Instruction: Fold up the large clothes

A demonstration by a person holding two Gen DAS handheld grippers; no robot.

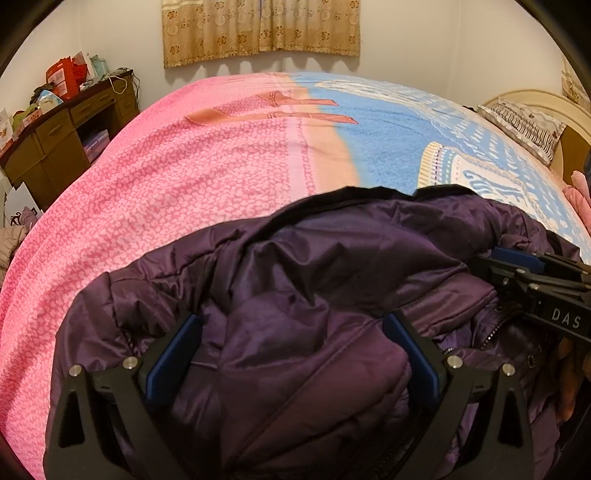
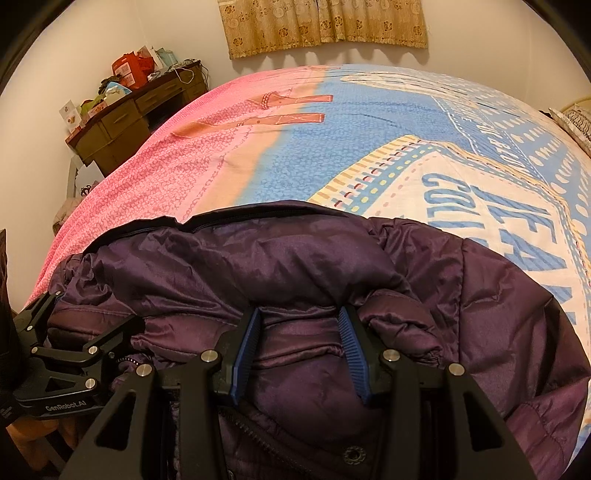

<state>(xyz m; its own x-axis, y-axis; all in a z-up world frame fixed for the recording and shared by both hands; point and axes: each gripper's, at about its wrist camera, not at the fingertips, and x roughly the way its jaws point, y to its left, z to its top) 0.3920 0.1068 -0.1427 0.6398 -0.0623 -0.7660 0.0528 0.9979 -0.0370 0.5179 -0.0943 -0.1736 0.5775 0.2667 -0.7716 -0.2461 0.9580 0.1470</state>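
Note:
A dark purple padded jacket (image 1: pixel 314 280) lies bunched on the near edge of the bed; it also shows in the right wrist view (image 2: pixel 295 266). My left gripper (image 1: pixel 291 325) is open, its blue pads (image 1: pixel 177 350) spread wide over a puffy fold of the jacket. My right gripper (image 2: pixel 301 314) is open, jaws partly apart with jacket fabric bulging between the ribbed blue pads (image 2: pixel 247 350). The right gripper shows at the right of the left wrist view (image 1: pixel 524 269). The left gripper shows at the lower left of the right wrist view (image 2: pixel 74 332).
The bed carries a pink and blue printed cover (image 1: pixel 184 166), also in the right wrist view (image 2: pixel 369 140). A brown desk (image 1: pixel 62 129) with boxes stands far left. A pillow (image 1: pixel 524 125) lies at the headboard on the right. A curtain (image 1: pixel 258 29) hangs behind.

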